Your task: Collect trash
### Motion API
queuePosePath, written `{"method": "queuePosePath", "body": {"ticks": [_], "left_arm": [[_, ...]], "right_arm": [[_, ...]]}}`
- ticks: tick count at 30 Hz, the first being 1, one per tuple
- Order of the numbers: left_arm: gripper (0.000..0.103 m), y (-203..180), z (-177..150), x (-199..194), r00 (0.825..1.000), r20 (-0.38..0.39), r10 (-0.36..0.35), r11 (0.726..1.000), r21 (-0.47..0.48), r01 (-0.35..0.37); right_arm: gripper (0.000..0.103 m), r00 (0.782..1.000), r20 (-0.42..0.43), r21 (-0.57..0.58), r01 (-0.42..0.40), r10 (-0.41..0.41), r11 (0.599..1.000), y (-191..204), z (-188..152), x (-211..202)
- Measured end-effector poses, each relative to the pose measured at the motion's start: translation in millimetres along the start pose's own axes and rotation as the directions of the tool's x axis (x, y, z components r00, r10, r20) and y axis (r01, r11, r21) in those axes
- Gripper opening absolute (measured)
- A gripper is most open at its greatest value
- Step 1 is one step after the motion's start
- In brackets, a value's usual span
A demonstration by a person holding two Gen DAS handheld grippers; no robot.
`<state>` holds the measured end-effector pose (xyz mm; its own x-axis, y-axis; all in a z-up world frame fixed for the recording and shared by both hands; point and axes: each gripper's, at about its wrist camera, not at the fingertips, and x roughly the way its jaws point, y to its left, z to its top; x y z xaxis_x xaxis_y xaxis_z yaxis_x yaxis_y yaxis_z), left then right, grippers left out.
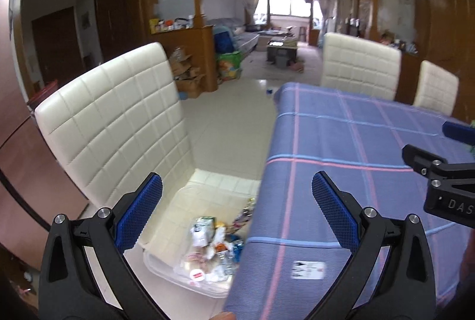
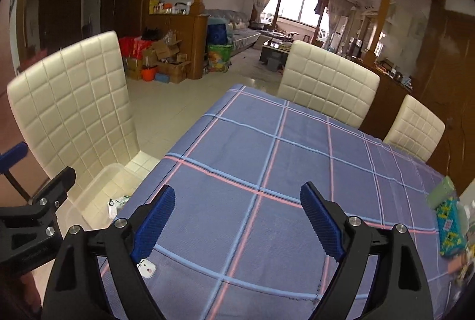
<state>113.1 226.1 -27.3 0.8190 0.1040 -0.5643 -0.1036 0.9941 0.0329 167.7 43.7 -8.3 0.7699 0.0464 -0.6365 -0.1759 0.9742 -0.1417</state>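
Note:
A clear plastic bin (image 1: 166, 269) sits on the seat of a white chair (image 1: 118, 118) left of the table and holds a pile of wrappers and other trash (image 1: 210, 246). My left gripper (image 1: 237, 213) is open and empty, above the bin and the table's left edge. My right gripper (image 2: 237, 219) is open and empty over the blue plaid tablecloth (image 2: 267, 165). A small white label (image 2: 147, 269) lies on the cloth by its left finger. Green and teal packets (image 2: 448, 219) lie at the table's right edge. The bin also shows in the right wrist view (image 2: 98, 189).
Two more white chairs (image 2: 329, 82) (image 2: 415, 127) stand along the table's far side. Cardboard boxes and bags (image 2: 160, 59) are stacked on the floor by a wooden divider. Tiled floor lies between the chair and the living room beyond.

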Motion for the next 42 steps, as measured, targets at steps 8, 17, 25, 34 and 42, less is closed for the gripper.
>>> {"method": "queuePosePath", "body": {"ticks": [8,17,25,34,42], "left_arm": [[0.099,-26,17,-32,0.996,0.032,-0.079,0.996,-0.034,0.080],[0.099,-68,24,-50,0.994,0.082,-0.077,0.997,0.031,0.075],[0.099,-87,27,-50,0.994,0.068,-0.090,0.994,0.065,0.085],[0.099,-93,26,-49,0.994,0.064,-0.092,0.992,0.087,0.086],[0.099,-89,24,-47,0.991,0.046,-0.122,0.989,0.084,0.118]], "right_arm": [[0.085,0.997,0.070,0.081,0.036,-0.042,0.996,-41,-14,-50],[0.085,0.995,0.085,0.115,0.042,-0.052,0.993,-66,-23,-69],[0.085,0.991,0.107,0.152,0.058,-0.075,0.987,-83,-27,-76],[0.085,0.993,0.103,0.165,0.048,-0.065,0.985,-89,-29,-75],[0.085,0.995,0.088,0.171,0.027,-0.043,0.985,-88,-30,-71]]}}
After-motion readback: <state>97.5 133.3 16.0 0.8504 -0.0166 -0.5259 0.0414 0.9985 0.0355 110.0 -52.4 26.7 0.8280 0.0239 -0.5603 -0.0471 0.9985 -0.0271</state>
